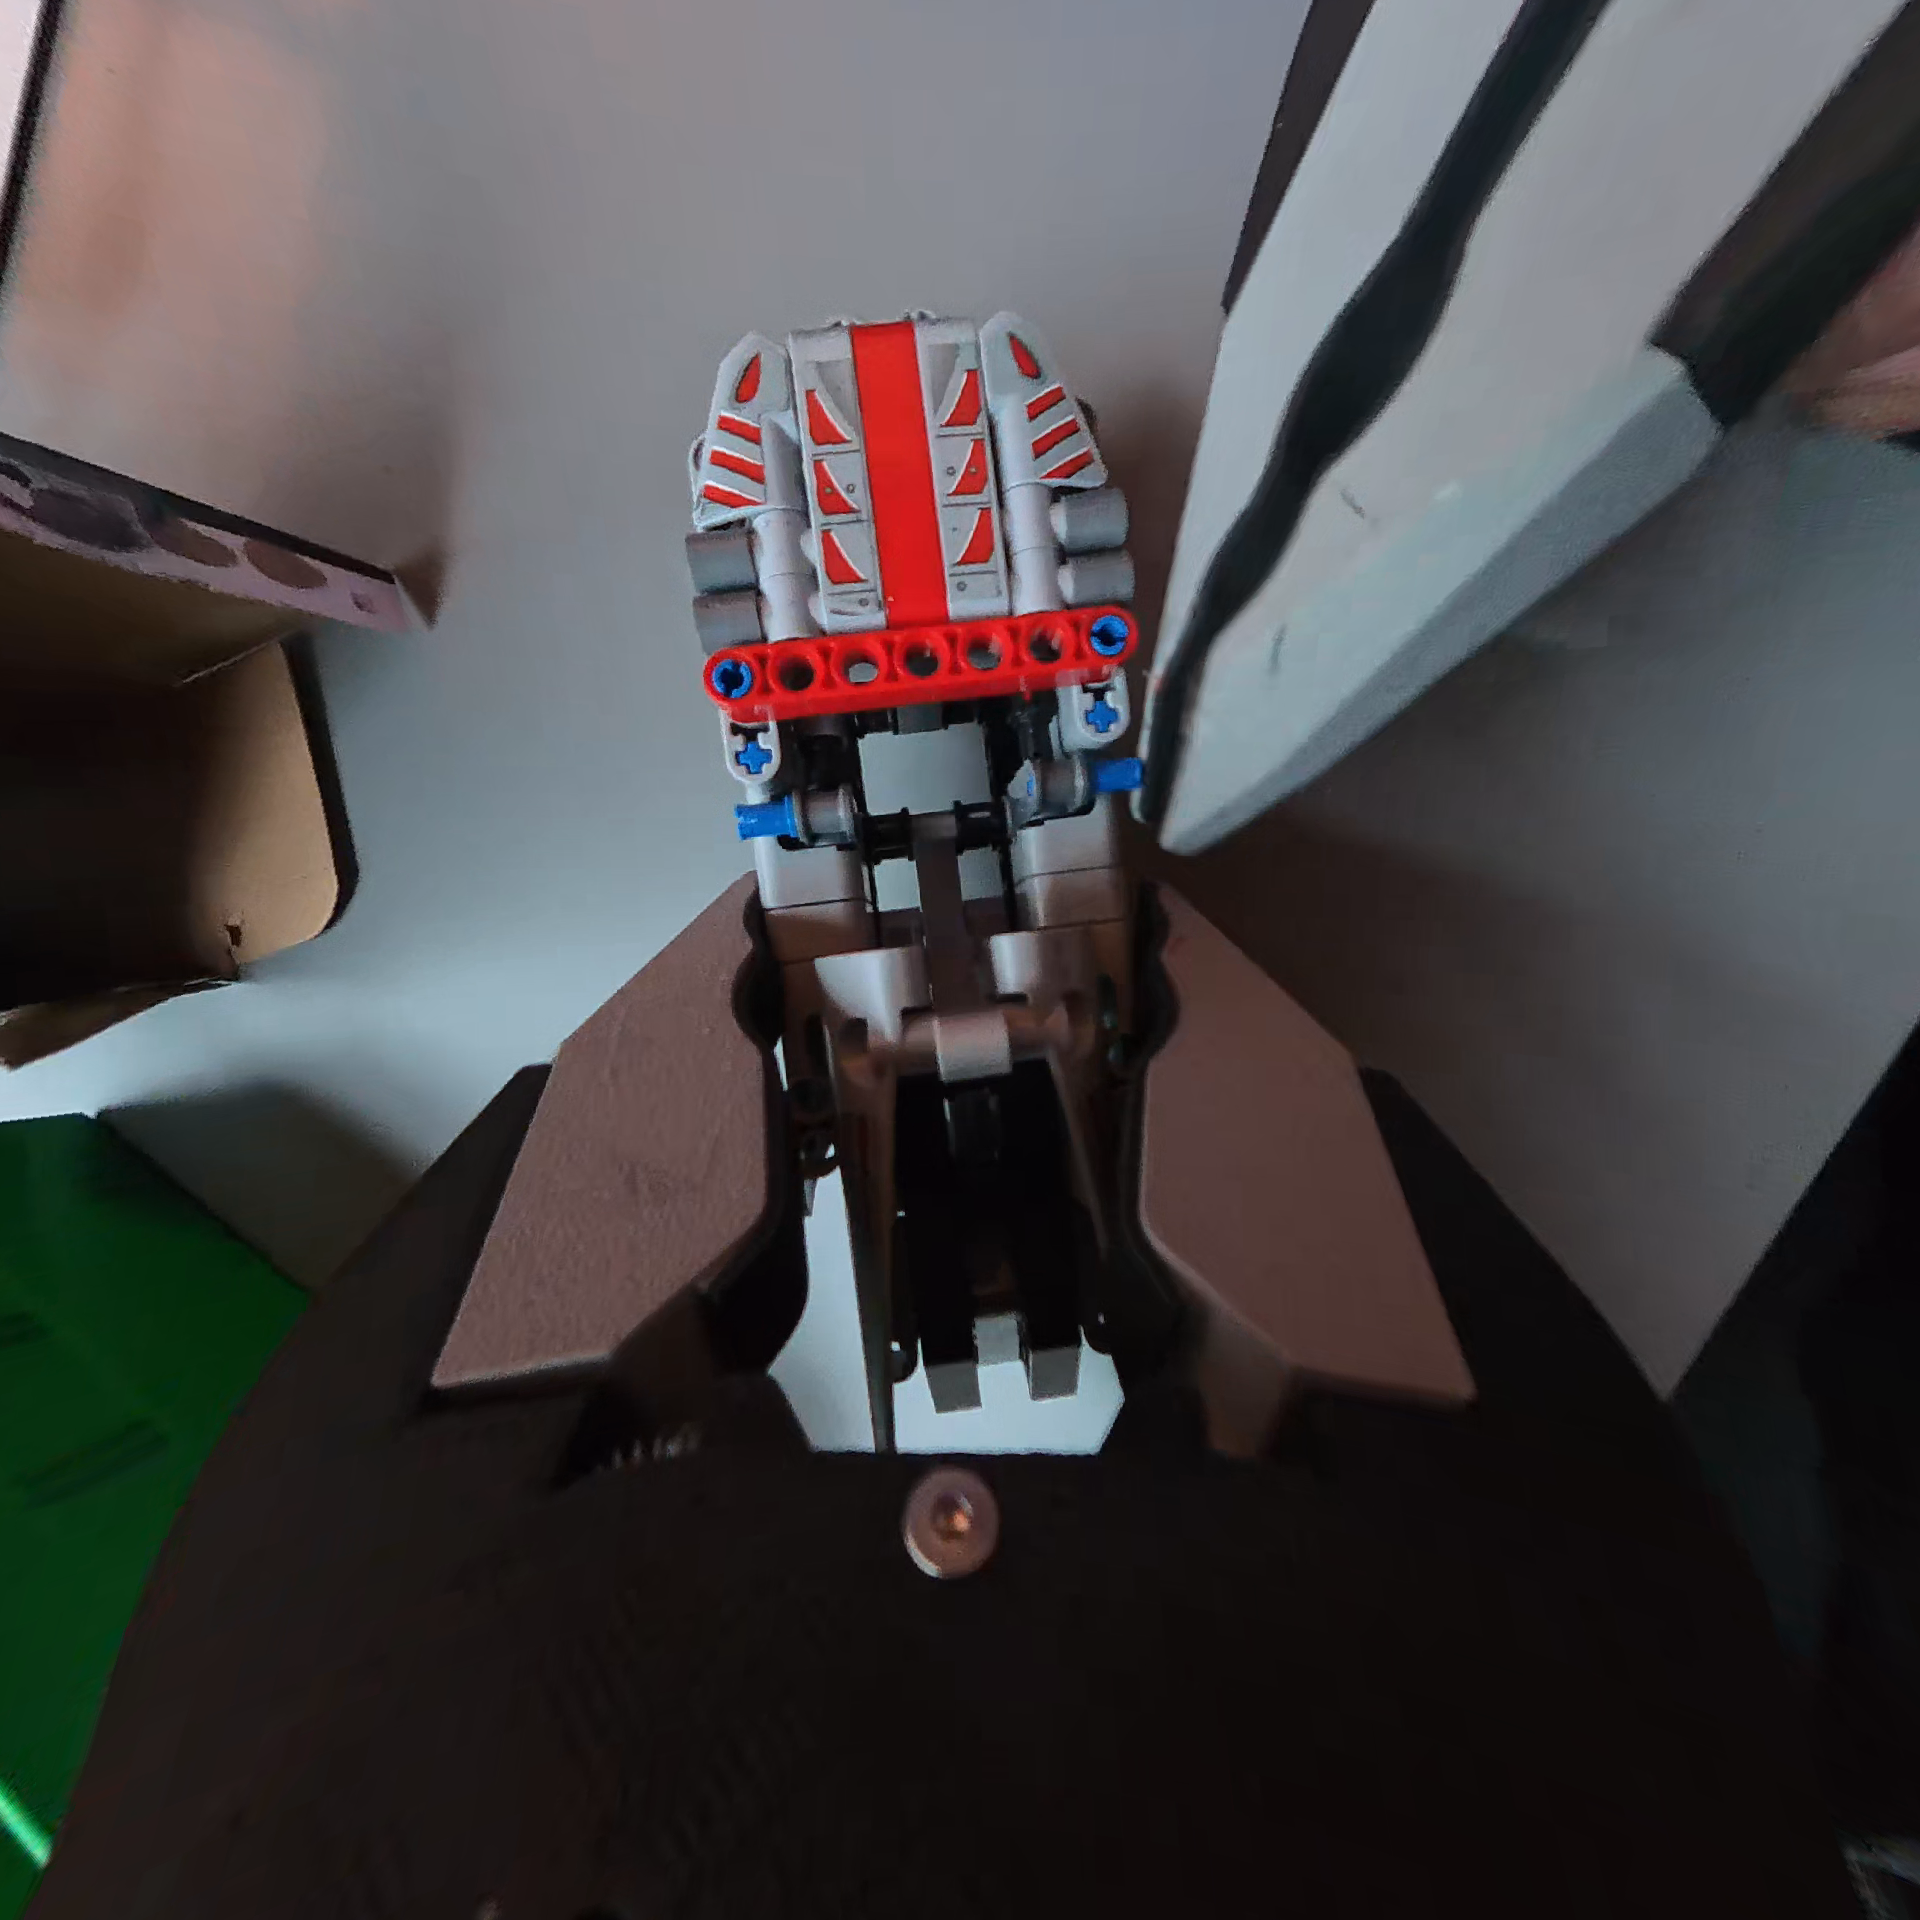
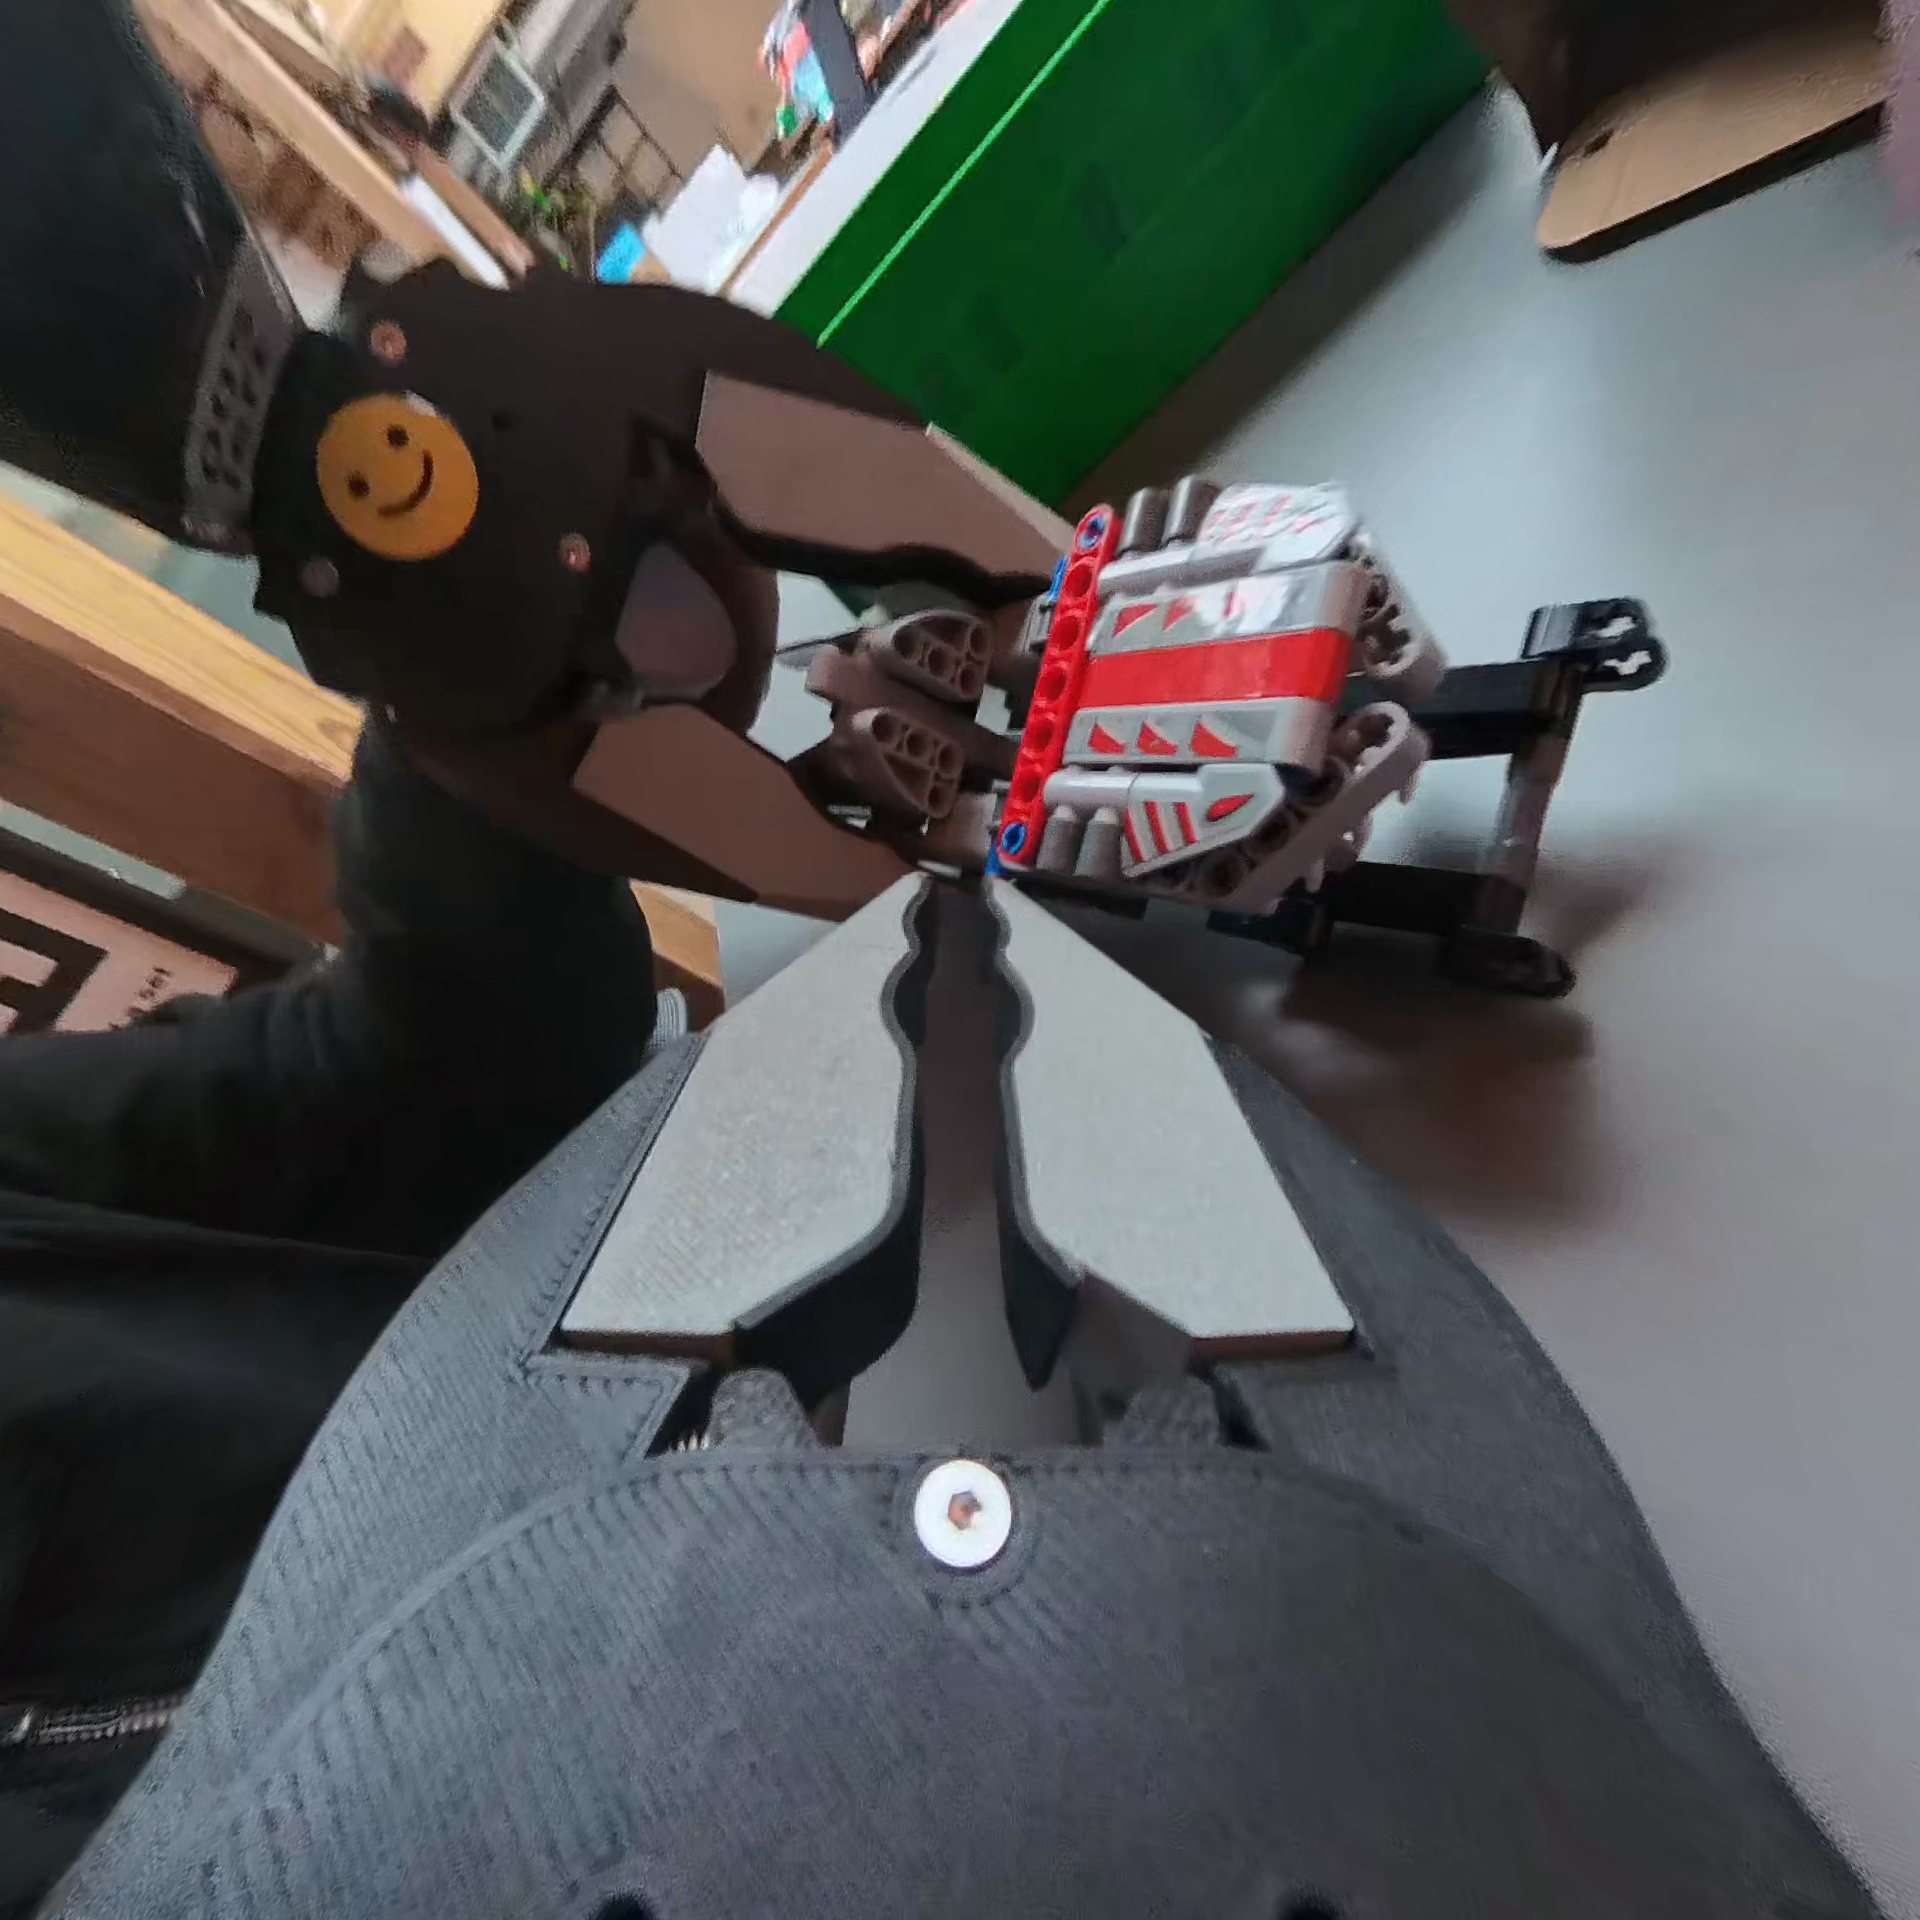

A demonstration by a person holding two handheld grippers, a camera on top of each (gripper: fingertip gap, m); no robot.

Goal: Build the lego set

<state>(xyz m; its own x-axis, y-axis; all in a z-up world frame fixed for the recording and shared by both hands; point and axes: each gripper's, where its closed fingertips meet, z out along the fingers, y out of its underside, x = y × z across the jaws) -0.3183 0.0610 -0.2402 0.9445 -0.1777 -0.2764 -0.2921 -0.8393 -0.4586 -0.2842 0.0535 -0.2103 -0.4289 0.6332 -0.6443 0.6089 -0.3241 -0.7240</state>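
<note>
Left gripper: the left gripper (image 1: 940, 914) clamps the rear of a grey, red and black lego model (image 1: 909, 540), its brown-padded fingers (image 1: 644, 1132) pressed on either side of the grey frame.
Right gripper: the right gripper (image 2: 958, 883) has its grey-padded fingers (image 2: 769, 1153) drawn nearly together, only a thin wavy slit between them; whether anything sits between the tips cannot be told. The tips touch or nearly touch the model's lower corner, by the red beam (image 1: 920, 665).
Lego model: held just above a pale grey table (image 1: 1507, 987), nose away from the left gripper, a red stripe down its sticker-marked panels.
Left wrist view only: the blue pins (image 1: 764, 821) jutting from both flanks, the dark inner linkage, and an open cardboard box (image 1: 156, 790) at the left edge.
Right wrist view only: a black frame (image 2: 1538, 748) projecting beyond the model's nose, a yellow smiley disc (image 2: 397, 486) on the left gripper's body, a dark sleeve (image 2: 312, 1091), wooden furniture (image 2: 135, 644) and a cluttered room behind.
Both views: a green box (image 2: 1091, 249) on the table.
Hard to make out: the model's underside is hidden; the background shelves are blurred; the cardboard box is cut off by the edge.
Writing: a printed card at the right wrist view's left edge carries small marks, too blurred to read.
</note>
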